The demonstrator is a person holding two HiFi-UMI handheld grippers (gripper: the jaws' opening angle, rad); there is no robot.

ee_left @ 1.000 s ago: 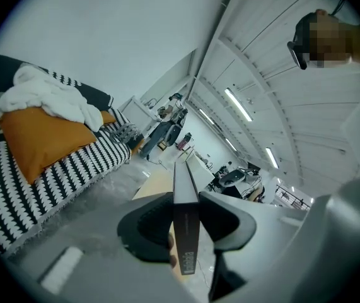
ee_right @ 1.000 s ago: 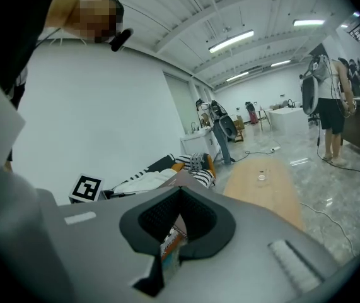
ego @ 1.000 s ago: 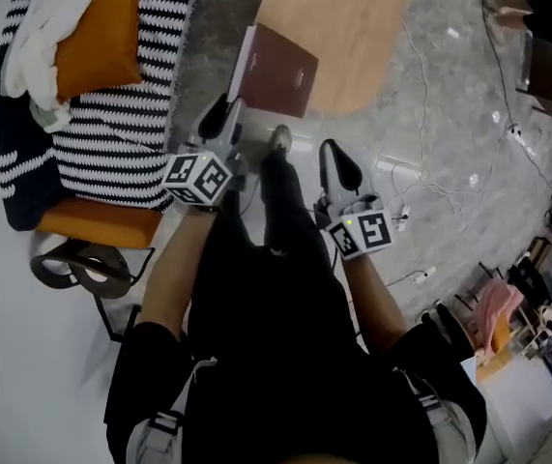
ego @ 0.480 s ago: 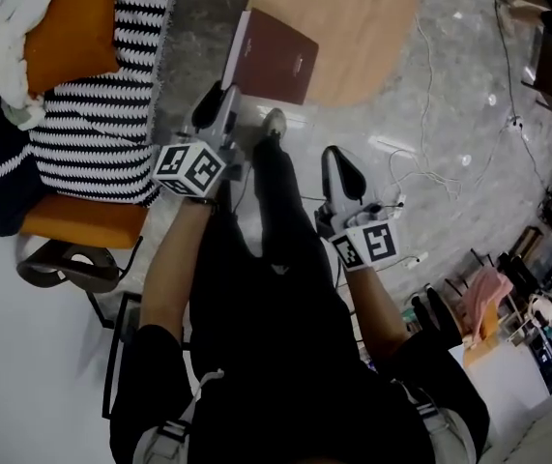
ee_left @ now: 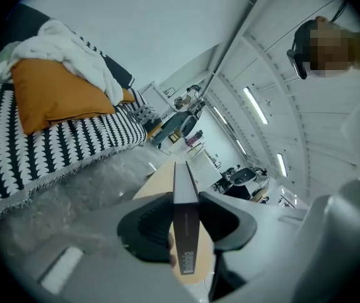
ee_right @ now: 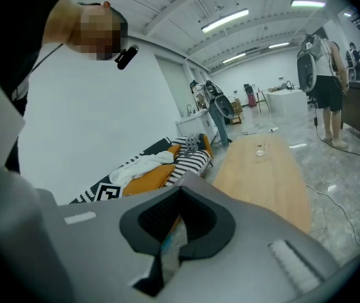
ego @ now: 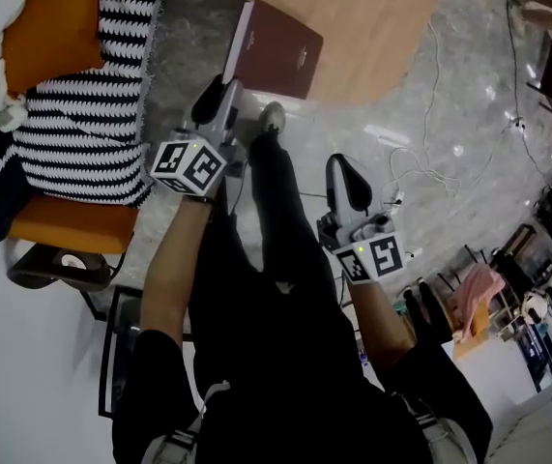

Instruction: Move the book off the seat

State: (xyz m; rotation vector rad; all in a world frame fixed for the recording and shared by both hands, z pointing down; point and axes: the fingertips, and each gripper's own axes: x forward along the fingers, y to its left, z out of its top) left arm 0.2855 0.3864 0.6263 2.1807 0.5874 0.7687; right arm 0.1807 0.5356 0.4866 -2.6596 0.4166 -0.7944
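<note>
Jaws of left gripper (ee_left: 185, 217) on book (ee_left: 185, 185)

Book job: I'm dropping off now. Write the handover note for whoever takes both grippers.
Left gripper: shut on the book, clamped at its spine.
Right gripper: jaws together. A pale sliver shows between them, can't tell what.
Book: in the air, clear of the striped seat, at the near edge of the wooden table.
Done: book is off the seat.
Left: set it down, probably on the table, then release.
</note>
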